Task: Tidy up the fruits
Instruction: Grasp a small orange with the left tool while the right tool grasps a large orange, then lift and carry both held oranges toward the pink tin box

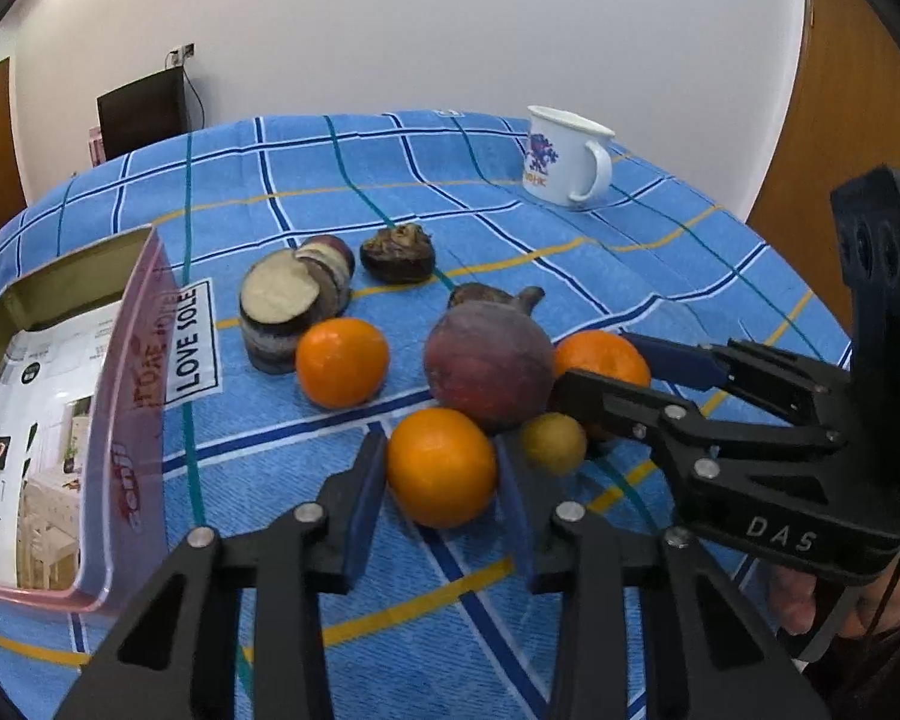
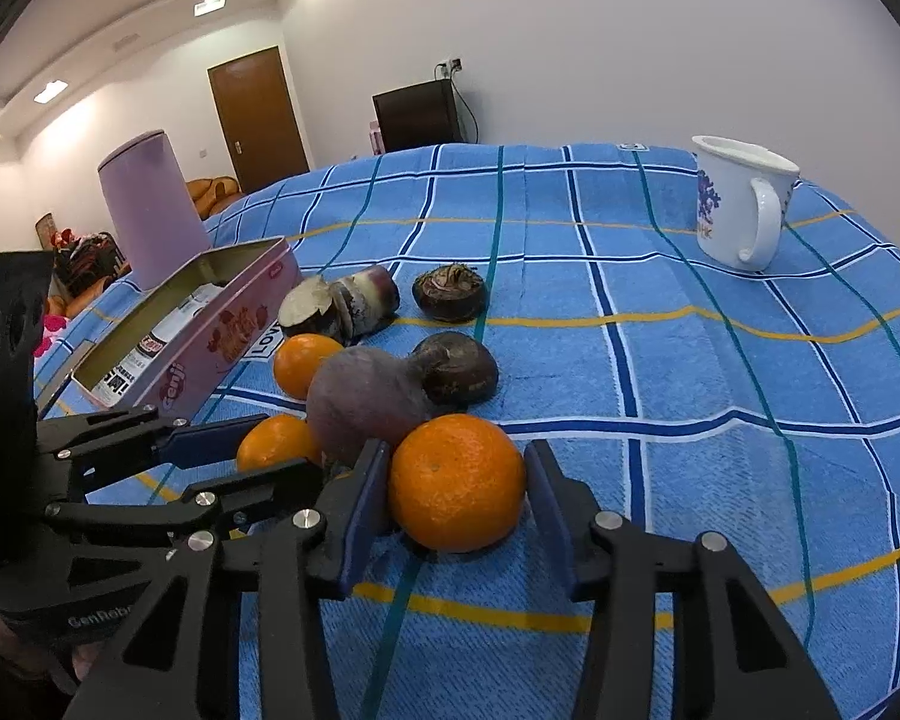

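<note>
Three oranges lie on the blue checked cloth beside a reddish-purple round fruit (image 1: 489, 363). My left gripper (image 1: 441, 474) is open with its fingers on either side of the near orange (image 1: 441, 465), close to touching. My right gripper (image 2: 456, 480) is open around another orange (image 2: 456, 483); its left finger looks close to or touching it and its right finger stands apart. That gripper shows in the left wrist view (image 1: 606, 369) around the right orange (image 1: 600, 357). The third orange (image 1: 342, 363) lies free. A small yellow fruit (image 1: 553, 441) sits between them.
An open pink tin box (image 1: 132, 372) stands left, a lilac cylinder (image 2: 150, 216) behind it. A cut purple vegetable (image 1: 288, 306) and two dark bulbs (image 1: 397, 255) (image 2: 459, 369) lie behind the fruit. A white mug (image 1: 564, 156) stands far right.
</note>
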A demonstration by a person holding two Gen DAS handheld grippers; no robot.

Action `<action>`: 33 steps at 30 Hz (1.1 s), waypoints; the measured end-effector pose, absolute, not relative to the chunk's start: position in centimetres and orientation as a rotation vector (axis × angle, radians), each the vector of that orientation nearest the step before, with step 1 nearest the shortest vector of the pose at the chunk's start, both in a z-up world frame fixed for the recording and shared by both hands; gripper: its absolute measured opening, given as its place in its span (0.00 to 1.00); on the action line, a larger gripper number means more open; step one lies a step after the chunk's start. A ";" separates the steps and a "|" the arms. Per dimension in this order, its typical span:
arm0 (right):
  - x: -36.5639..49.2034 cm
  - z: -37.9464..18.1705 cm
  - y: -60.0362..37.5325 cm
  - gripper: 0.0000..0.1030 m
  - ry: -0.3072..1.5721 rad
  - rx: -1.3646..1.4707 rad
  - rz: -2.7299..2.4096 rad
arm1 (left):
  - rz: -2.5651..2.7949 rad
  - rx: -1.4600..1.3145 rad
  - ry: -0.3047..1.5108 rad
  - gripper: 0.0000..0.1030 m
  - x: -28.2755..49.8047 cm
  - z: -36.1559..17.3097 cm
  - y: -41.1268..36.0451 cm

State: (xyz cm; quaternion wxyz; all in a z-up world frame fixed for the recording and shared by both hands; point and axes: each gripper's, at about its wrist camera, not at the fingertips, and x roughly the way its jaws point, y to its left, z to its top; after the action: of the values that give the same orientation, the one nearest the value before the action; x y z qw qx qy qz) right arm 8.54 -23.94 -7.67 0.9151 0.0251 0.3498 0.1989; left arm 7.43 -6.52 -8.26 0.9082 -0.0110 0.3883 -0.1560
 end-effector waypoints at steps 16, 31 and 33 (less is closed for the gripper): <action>6.7 -6.5 -24.9 0.47 0.585 0.084 0.403 | -0.303 -0.082 0.673 0.37 5.7 -6.8 -4.8; 5.8 -6.0 -25.2 0.47 0.514 0.095 0.412 | -0.287 -0.089 0.577 0.37 4.4 -5.9 -4.3; 5.7 -5.9 -25.2 0.47 0.506 0.094 0.411 | -0.282 -0.095 0.566 0.37 4.2 -5.7 -4.2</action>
State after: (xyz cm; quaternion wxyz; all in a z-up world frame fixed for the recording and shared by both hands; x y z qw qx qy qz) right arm 5.66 -25.25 -5.91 0.9463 0.0461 0.2482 0.2019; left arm 4.24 -4.17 -5.74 0.9494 -0.0466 0.2780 -0.1388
